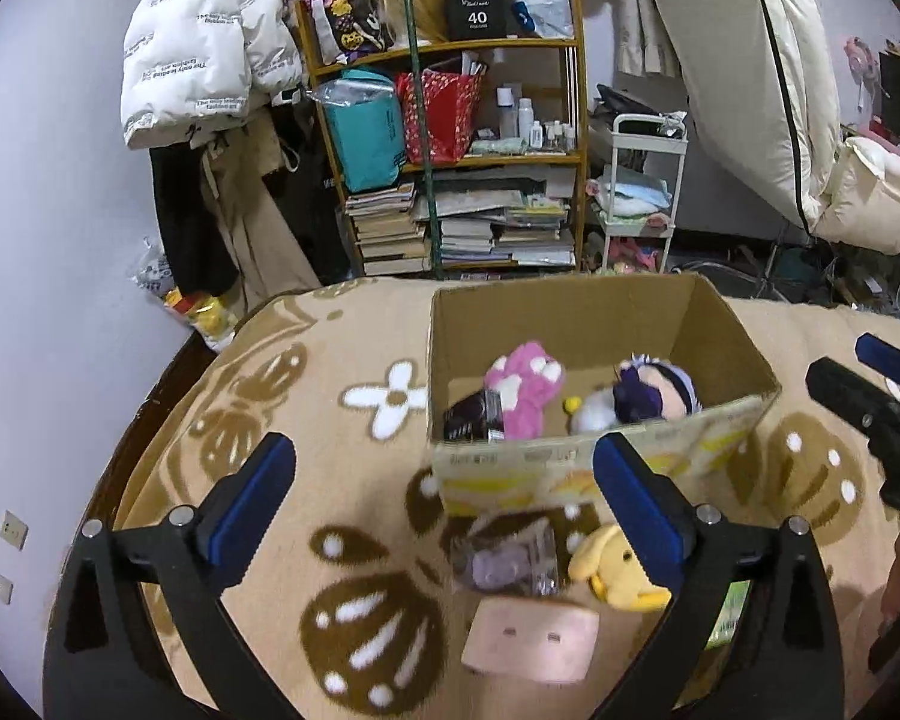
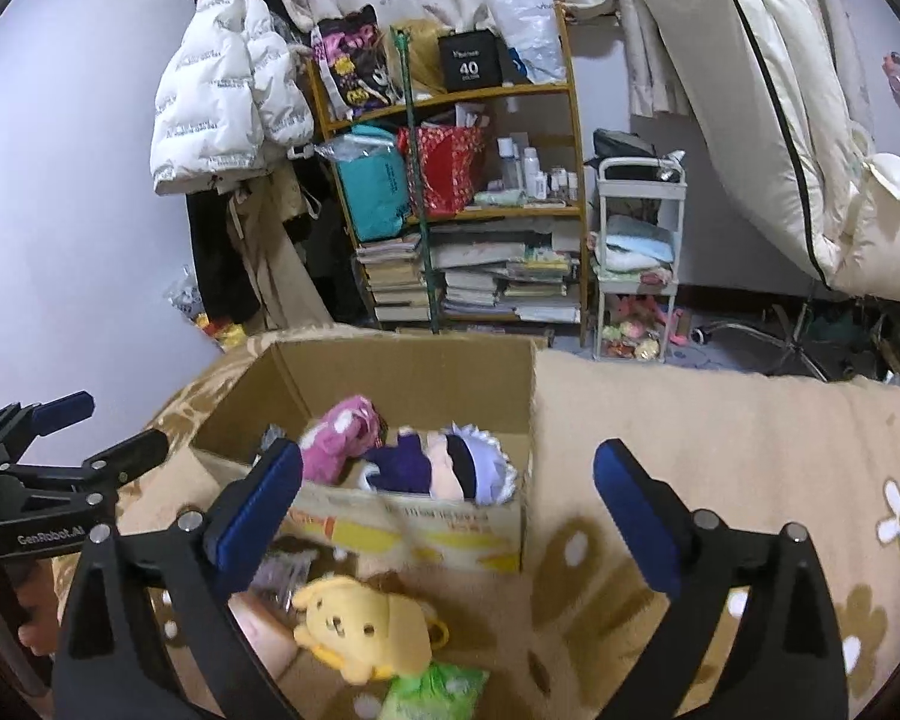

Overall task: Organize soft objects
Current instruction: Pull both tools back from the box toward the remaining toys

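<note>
The left claw [image 1: 444,498] and right claw [image 2: 447,501] both gape, empty, above a yellow plush [image 2: 363,630] lying before the box [image 1: 570,312], which holds 2 plushes. "GenRobot.AI" marks the left claw; a black "40" box [image 1: 474,11] tops the shelf [image 1: 577,120]. The blanket [image 1: 306,372] is tan and flowered.

Right tongs [image 2: 447,501] gape above yellow plush [image 2: 363,624] beside box [image 2: 402,531].

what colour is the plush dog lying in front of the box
Yellow. The plush dog shows best in the right wrist view, on the blanket before the box.
</note>
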The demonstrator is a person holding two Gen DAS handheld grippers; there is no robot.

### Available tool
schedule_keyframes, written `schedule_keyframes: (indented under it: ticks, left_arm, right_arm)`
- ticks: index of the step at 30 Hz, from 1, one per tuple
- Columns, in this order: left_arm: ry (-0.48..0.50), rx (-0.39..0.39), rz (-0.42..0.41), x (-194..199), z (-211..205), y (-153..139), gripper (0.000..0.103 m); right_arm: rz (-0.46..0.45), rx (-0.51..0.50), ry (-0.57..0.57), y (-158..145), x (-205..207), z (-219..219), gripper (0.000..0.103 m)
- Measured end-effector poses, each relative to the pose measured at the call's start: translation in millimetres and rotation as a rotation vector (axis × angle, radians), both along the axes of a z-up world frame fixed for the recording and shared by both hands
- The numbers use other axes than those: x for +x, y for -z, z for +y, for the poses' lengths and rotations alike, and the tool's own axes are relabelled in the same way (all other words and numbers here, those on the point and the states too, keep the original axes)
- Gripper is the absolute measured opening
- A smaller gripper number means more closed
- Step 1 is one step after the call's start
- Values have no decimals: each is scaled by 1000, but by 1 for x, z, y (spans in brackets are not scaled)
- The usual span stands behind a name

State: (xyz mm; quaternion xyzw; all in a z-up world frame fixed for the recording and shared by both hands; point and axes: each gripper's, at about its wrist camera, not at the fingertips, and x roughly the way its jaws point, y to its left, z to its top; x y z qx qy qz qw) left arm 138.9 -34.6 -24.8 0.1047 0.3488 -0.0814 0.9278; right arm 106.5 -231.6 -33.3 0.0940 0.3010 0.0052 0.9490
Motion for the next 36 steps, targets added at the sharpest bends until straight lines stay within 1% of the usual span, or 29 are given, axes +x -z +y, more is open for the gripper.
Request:
schedule_keyframes:
  ticks: [6,9,14,18,24,28,34,36]
  left_arm:
    - [-4,29,-3,-25,6,-3,99]
    - [-21,42,-4,-37,9,-2,99]
    - [-19,35,31,-51,13,2,99]
    - [-20,56,36,-60,15,8,99]
    - [-23,57,68,-62,19,19,99]
    - [-37,89,48,-61,20,26,99]
    - [-24,55,70,-54,21,31,99]
    - [-23,45,90,-51,21,35,99]
  right_arm:
    - [17,-9,-1,-4,-20,-1,102]
    - [26,-11,-2,-5,-28,0,102]
    - [78,-47,11,-4,-40,8,102]
    - [103,-51,1,1,-49,13,102]
    - [136,-50,-14,11,-57,20,102]
    - [156,-57,-13,16,-58,25,102]
    - [209,-51,-15,33,-53,25,102]
    - [220,-46,-15,36,-52,25,102]
